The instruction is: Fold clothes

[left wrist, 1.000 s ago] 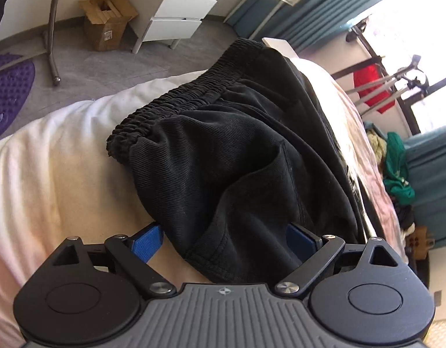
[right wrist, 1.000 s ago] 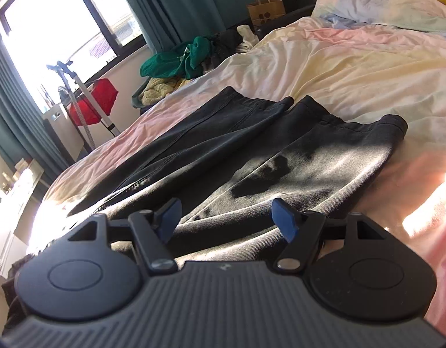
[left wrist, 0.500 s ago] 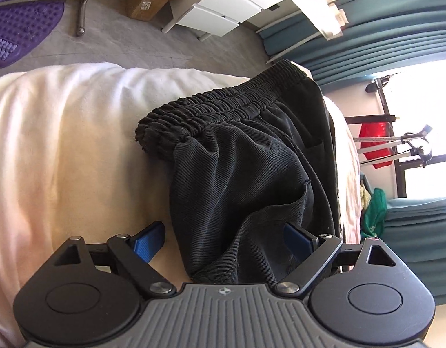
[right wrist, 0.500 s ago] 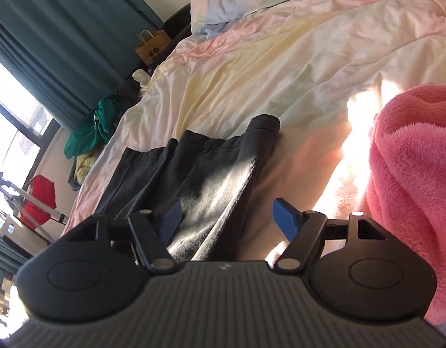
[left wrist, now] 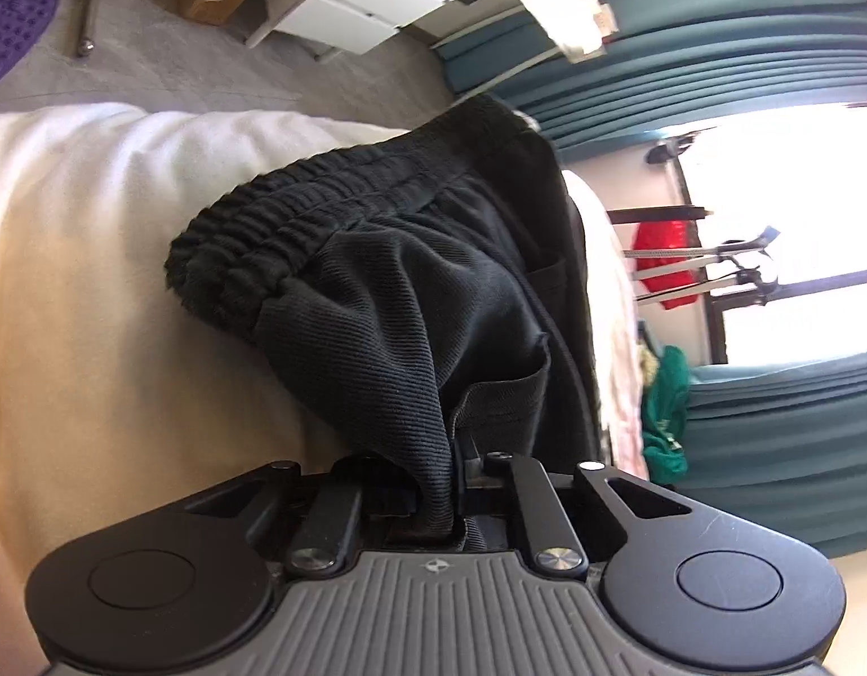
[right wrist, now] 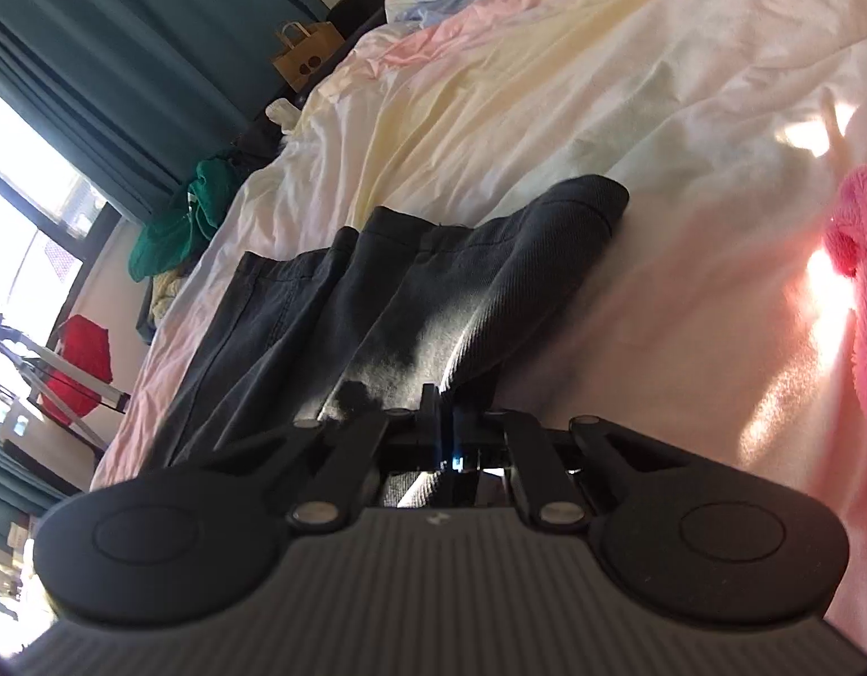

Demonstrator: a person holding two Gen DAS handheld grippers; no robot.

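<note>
Sunlight is falling across a pastel bedsheet (right wrist: 630, 129) where the black shorts (left wrist: 410, 293) are lying, their gathered waistband (left wrist: 298, 219) near the mattress edge and the leg hems (right wrist: 585, 203) pointing toward the pillows. Left gripper (left wrist: 453, 467) is pinching a fold of the dark ribbed cloth close to the waistband side, jaws drawn together with fabric bunching between them. Right gripper (right wrist: 441, 428) is closing its jaws on the edge of the same shorts further down the leg, the blue pads nearly meeting; the cloth runs right into the gap, so it is probably caught, though the contact itself is half hidden. With both ends apparently held, the fold is probably just starting. To do it well, both hands should be lifting together and only high enough to clear the sheet, keeping the edge between them taut so the cloth is not sagging or twisting. Carrying that edge straight across to the far side, in line with the seam, should be giving a square fold. A pink fleece (right wrist: 861, 293) is lying just beside the right hand and could be snagging if the sweep runs wide.
</note>
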